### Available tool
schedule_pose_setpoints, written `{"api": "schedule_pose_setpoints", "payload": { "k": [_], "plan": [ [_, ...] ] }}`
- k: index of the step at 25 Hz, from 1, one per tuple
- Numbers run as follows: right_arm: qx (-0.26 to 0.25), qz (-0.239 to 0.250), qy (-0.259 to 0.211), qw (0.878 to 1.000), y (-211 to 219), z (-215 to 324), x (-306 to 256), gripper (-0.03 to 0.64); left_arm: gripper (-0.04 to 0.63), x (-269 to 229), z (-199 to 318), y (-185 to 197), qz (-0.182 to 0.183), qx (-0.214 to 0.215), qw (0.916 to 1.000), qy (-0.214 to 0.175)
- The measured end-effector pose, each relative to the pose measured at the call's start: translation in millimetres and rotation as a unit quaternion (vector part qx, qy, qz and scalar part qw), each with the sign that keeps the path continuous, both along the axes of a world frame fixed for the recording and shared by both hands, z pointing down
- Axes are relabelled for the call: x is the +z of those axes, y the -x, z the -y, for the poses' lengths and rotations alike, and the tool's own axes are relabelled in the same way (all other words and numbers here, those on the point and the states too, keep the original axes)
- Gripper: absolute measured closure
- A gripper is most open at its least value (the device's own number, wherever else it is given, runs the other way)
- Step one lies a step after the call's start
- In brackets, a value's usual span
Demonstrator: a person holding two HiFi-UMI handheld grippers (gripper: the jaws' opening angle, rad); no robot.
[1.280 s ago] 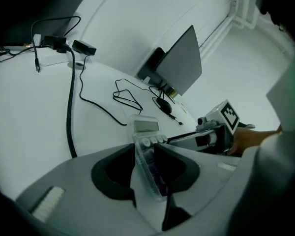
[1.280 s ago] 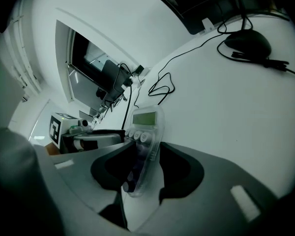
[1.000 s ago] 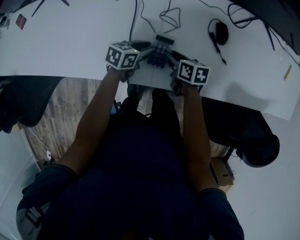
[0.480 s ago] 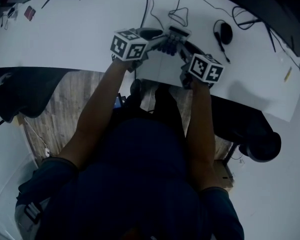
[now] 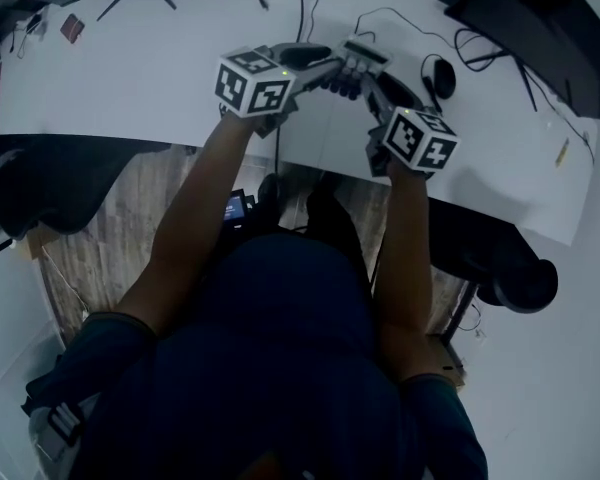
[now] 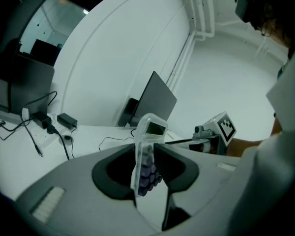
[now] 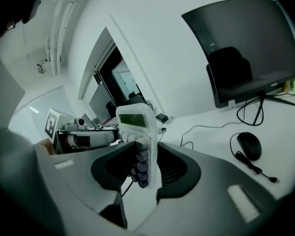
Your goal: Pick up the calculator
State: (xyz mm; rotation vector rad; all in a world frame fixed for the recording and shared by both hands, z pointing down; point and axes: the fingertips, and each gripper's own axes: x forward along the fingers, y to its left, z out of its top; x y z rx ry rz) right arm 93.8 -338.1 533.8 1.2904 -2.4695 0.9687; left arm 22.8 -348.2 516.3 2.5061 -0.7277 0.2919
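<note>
A white calculator (image 5: 356, 65) with purple keys and a small green display is held between both grippers above the white desk (image 5: 130, 78). My left gripper (image 5: 318, 71) is shut on its one edge and my right gripper (image 5: 378, 88) is shut on the other. In the left gripper view the calculator (image 6: 146, 151) stands edge-on between the jaws of the left gripper (image 6: 146, 167), with the right gripper's marker cube (image 6: 221, 127) behind it. Seen from the right gripper view, the calculator (image 7: 136, 139) faces left, pinched by the right gripper (image 7: 137, 170).
A black mouse (image 7: 249, 145) with its cable lies right of the grippers; the mouse (image 5: 440, 70) also shows in the head view. A dark monitor (image 7: 246, 48) stands behind it. Cables and a power strip (image 6: 37, 119) lie at the desk's back. A black chair (image 5: 40, 193) stands at left.
Both grippers have moved away from the person, farther over the desk, with the calculator held between them the whole time.
</note>
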Motion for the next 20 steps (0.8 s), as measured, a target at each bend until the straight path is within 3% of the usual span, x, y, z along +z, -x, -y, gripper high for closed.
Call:
{"api": "schedule_pose_setpoints", "payload": {
  "k": [9,20],
  "plan": [
    [-0.003,-0.017,-0.086,0.996,10.8,-0.6,-82.9,0.48,0.486,-76.6,0.8,13.4,-0.027,0.001,0.9965,-0.08],
    [0.0,-0.038,-0.177,0.983,19.1,-6.8,-174.0,0.48,0.495,-162.9,-7.7,23.9,-0.067,0.005,0.9832,-0.17]
  ]
}}
